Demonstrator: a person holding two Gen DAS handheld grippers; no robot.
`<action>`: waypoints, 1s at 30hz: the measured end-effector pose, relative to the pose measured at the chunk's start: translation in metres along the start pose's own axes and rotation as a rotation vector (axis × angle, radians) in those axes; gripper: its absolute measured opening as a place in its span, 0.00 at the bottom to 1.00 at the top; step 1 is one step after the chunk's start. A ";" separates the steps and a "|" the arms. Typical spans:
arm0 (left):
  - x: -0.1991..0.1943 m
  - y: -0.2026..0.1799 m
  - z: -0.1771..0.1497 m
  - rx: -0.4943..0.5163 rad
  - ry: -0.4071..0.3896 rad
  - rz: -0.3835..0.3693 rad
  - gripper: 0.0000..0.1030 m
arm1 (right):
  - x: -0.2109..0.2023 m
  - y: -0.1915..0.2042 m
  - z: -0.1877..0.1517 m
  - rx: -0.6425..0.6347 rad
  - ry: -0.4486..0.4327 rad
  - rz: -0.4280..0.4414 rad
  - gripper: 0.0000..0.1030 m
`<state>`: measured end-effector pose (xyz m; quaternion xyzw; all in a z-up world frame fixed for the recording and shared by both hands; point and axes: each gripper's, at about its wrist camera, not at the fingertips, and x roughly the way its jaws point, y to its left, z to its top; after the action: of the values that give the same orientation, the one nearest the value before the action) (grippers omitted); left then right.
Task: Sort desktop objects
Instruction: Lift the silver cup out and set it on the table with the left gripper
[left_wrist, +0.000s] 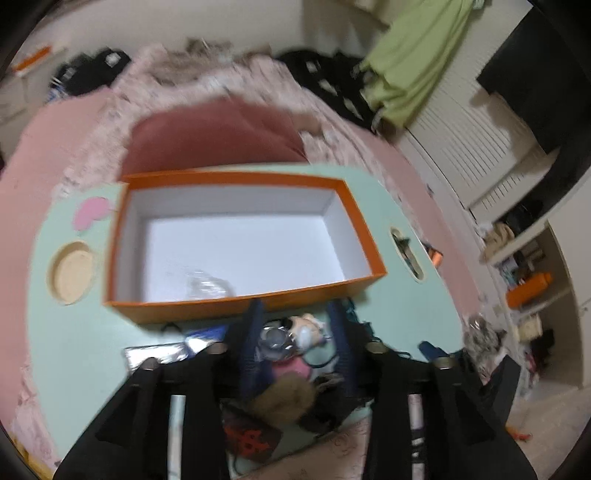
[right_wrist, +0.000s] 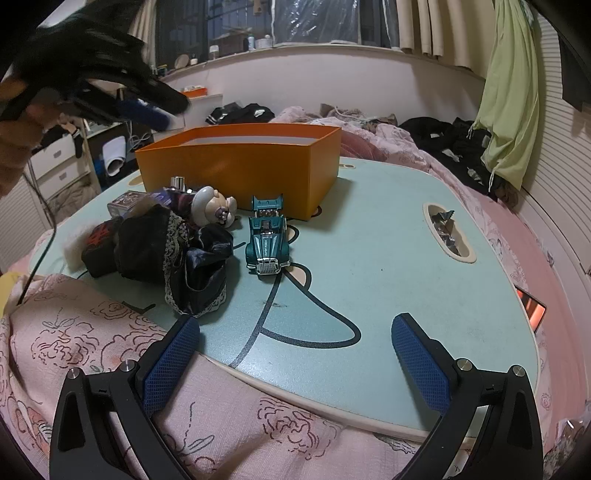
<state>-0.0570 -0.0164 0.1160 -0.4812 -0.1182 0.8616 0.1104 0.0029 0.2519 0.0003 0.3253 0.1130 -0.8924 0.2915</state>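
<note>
An orange box (left_wrist: 240, 301) with a white inside stands on the teal tray table (right_wrist: 388, 266); a clear crumpled item (left_wrist: 207, 286) lies in its near left corner. My left gripper (left_wrist: 297, 312) hangs open over the box's near wall with nothing between its fingers, and the right wrist view shows it (right_wrist: 147, 107) held high by a hand above the box's (right_wrist: 240, 166) left end. In front of the box lie a teal toy car (right_wrist: 266, 236), a small doll (right_wrist: 214, 208), a dark lace cloth (right_wrist: 177, 251) and a black pouch with red marks (right_wrist: 99, 240). My right gripper (right_wrist: 295, 354) is open above the table's near edge.
The table has a round cup recess (left_wrist: 70, 273) at the left and an oval slot with wrappers (right_wrist: 447, 232) at the right. Pink floral bedding (right_wrist: 92, 350) surrounds it. A phone (right_wrist: 532, 306) lies by the right edge. A green cloth (right_wrist: 513, 110) hangs far right.
</note>
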 end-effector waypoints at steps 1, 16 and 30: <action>-0.009 0.001 -0.008 0.009 -0.034 0.023 0.57 | 0.000 0.000 0.000 0.000 0.000 0.000 1.00; 0.007 0.038 -0.157 0.100 -0.006 0.191 0.75 | 0.000 -0.001 -0.001 0.000 0.000 0.000 1.00; 0.024 0.038 -0.161 0.087 -0.123 0.282 1.00 | 0.002 0.000 0.006 0.003 0.005 -0.015 1.00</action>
<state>0.0655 -0.0293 0.0036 -0.4342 -0.0186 0.9006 0.0014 -0.0011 0.2486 0.0032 0.3272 0.1151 -0.8939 0.2839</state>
